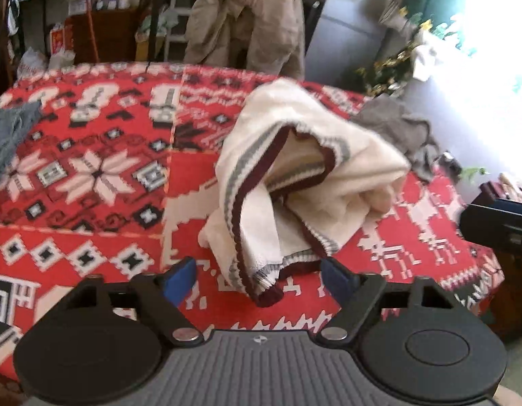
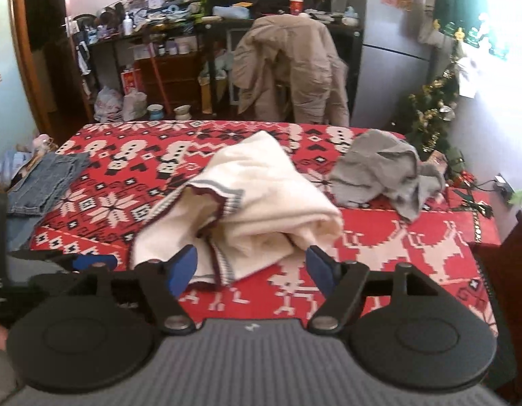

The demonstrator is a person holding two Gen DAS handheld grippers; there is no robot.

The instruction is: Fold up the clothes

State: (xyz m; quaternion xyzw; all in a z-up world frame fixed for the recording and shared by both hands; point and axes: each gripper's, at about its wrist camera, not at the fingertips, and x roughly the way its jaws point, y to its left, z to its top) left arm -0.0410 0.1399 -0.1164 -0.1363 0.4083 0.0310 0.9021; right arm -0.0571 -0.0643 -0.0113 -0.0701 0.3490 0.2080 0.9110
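Note:
A cream knit sweater (image 1: 295, 155) (image 2: 267, 186) with maroon and grey striped trim lies crumpled in a heap on the red patterned tablecloth (image 1: 91, 230) (image 2: 413, 247). My left gripper (image 1: 259, 279) is open just in front of it; the sweater's near hem hangs between the blue pads, which do not press on it. My right gripper (image 2: 251, 267) is also open at the heap's near edge, with cloth between its fingers but not pinched. The right gripper's black body shows at the right edge of the left wrist view (image 1: 498, 226). A blue pad of the left gripper (image 2: 91, 262) shows in the right wrist view.
A crumpled grey garment (image 1: 396, 125) (image 2: 379, 169) lies at the table's far right. Folded jeans (image 2: 44, 182) (image 1: 7, 135) lie at its left edge. A beige jacket (image 2: 291, 67) hangs over a chair behind the table, with cluttered shelves and a small decorated tree (image 2: 430, 118) beyond.

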